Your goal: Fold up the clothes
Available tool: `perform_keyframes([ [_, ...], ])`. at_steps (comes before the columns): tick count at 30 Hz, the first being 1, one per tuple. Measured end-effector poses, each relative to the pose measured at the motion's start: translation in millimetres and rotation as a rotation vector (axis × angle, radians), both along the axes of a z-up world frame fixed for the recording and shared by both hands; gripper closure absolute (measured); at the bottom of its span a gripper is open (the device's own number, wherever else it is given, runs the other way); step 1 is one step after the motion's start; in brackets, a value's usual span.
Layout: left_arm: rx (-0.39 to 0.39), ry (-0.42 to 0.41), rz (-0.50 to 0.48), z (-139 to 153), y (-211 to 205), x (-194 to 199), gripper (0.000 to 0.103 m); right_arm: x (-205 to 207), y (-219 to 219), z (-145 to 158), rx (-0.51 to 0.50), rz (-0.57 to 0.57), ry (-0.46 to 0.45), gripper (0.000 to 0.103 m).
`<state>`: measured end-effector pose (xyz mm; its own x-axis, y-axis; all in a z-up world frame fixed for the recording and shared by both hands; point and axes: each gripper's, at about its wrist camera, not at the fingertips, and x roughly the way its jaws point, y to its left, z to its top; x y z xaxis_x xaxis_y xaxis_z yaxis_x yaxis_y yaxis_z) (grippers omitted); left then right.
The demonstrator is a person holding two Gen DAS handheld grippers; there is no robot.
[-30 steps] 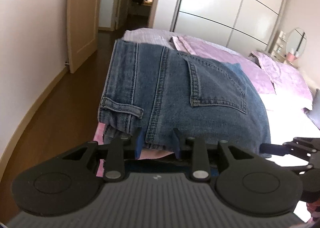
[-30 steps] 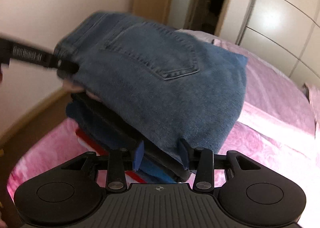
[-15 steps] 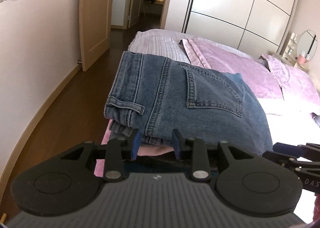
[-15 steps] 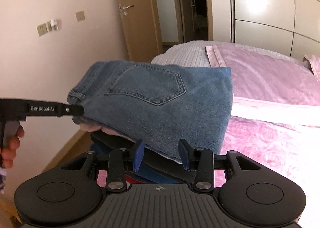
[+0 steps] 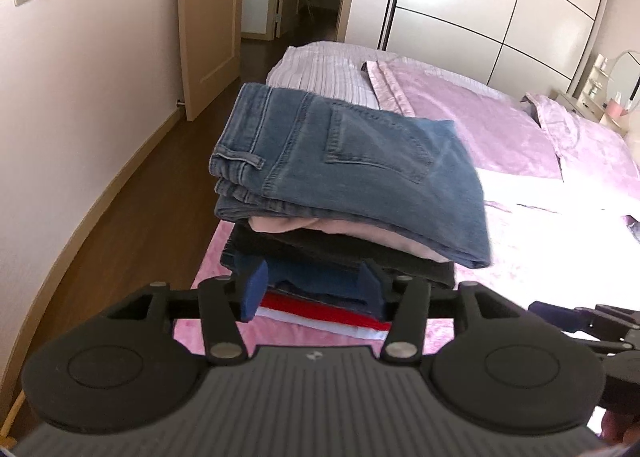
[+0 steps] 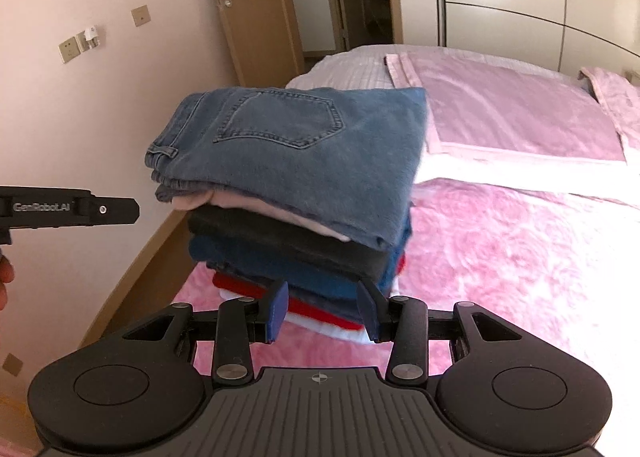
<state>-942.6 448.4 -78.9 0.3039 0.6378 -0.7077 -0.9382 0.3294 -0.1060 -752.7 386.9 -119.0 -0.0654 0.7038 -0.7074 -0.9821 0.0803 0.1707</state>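
Note:
Folded blue jeans (image 5: pixel 352 169) lie back pocket up on top of a stack of folded clothes (image 5: pixel 340 253) at the corner of the bed (image 5: pixel 520 225). Under them are pink, dark grey, blue, red and white layers. My left gripper (image 5: pixel 314 287) hovers just in front of the stack. Its jaws are opening and nothing is pressed between the pads. From the right wrist the same jeans (image 6: pixel 300 149) and stack (image 6: pixel 280 249) show. My right gripper (image 6: pixel 324 307) stands open in front of the lower layers, holding nothing. The left gripper's finger (image 6: pixel 116 211) reaches in from the left, clear of the jeans.
The bed (image 6: pixel 520 257) carries a pink quilt and a lilac blanket (image 5: pixel 472 109). Wooden floor (image 5: pixel 132 197) runs along the wall to the left of the stack. A door (image 5: pixel 208 17) stands ajar beyond. White wardrobes (image 5: pixel 500 9) line the far wall.
Both grippers drew back and rose from the jeans, so the whole stack beneath now shows. The left jaws have spread wider. The jeans rest flat on the pile.

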Motion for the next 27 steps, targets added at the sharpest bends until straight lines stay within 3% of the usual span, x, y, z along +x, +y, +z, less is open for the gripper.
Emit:
perform_keyframes([
  [4,0.023,0.009,0.014,20.5,-28.9,7.0,0.044,1.4,-22.8,13.8,-0.009,-0.016,-0.007,0.06],
  [13,0.033,0.045,0.039,37.0,-100.5,21.2,0.041,-3.3,-89.1,36.5,0.016,-0.052,-0.11,0.057],
  [17,0.047,0.077,0.03,38.6,-135.7,24.2,0.039,-5.5,-123.2,38.5,0.016,-0.065,-0.087,0.057],
  [24,0.086,0.097,0.076,41.3,-190.5,15.5,0.022,-13.7,-170.8,42.2,0.039,-0.094,-0.054,0.056],
  [27,0.106,0.1,0.087,43.8,-204.3,7.7,0.021,-16.0,-179.7,46.2,0.047,-0.1,-0.026,0.056],
])
